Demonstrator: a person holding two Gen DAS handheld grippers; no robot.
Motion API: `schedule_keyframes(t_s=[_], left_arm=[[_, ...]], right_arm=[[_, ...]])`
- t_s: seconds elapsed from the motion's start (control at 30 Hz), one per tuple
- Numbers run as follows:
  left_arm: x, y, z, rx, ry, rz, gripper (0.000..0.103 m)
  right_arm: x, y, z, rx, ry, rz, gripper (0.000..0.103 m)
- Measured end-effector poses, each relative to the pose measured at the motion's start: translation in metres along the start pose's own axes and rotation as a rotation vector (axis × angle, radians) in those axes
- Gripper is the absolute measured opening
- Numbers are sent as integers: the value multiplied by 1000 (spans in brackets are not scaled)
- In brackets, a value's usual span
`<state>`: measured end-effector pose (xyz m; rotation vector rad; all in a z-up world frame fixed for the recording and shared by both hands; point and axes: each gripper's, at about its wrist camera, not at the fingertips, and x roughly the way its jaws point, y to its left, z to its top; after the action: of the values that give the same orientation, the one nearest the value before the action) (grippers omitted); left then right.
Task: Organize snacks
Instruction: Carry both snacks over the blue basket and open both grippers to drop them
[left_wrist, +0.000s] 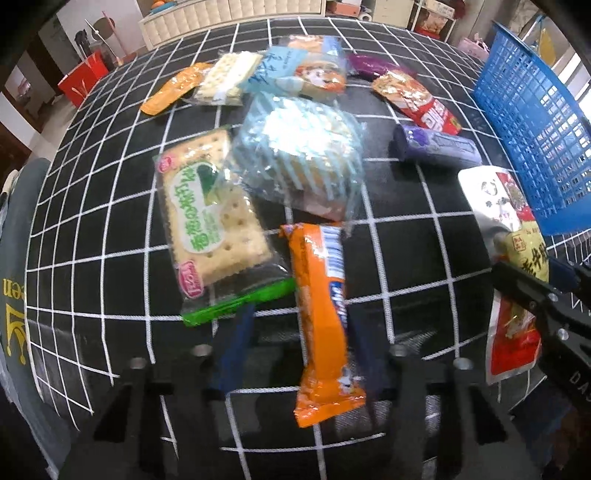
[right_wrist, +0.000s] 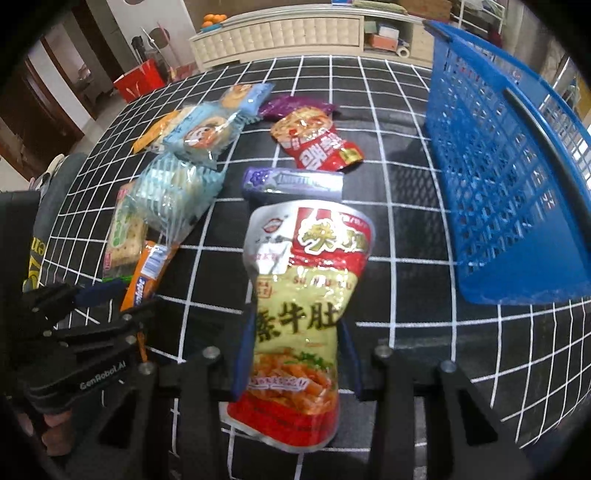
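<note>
My left gripper (left_wrist: 299, 325) is open, its blue fingers either side of an orange snack bar (left_wrist: 321, 306) lying on the checked cloth; the bar also shows in the right wrist view (right_wrist: 147, 269). My right gripper (right_wrist: 295, 350) is shut on a red and yellow snack pouch (right_wrist: 303, 306), also seen at the right edge of the left wrist view (left_wrist: 513, 258). The blue basket (right_wrist: 509, 177) stands to the right of the pouch; it also shows in the left wrist view (left_wrist: 532, 122).
More snacks lie on the cloth: a green cracker pack (left_wrist: 210, 218), a light blue striped pack (left_wrist: 299, 162), a purple bar (left_wrist: 436, 147), a red pouch (left_wrist: 417, 101), several packs behind. A white cabinet (right_wrist: 280, 35) stands beyond the table.
</note>
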<state>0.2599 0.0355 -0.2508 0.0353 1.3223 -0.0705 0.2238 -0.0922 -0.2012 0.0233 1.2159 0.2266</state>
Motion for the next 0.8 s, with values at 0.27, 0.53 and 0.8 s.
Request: schedule_keyframes(t_s=[0.27, 0.53, 0.8], left_arm=[[-23, -26, -18, 37, -25, -37, 13], [-92, -50, -22, 56, -155, -79, 13], [-156, -95, -6, 133, -260, -145, 13]], right_arm=[[-18, 5, -7, -3, -31, 9, 46], [-63, -3, -5, -1, -119, 11, 46], [-136, -38, 8, -2, -256, -16, 43]])
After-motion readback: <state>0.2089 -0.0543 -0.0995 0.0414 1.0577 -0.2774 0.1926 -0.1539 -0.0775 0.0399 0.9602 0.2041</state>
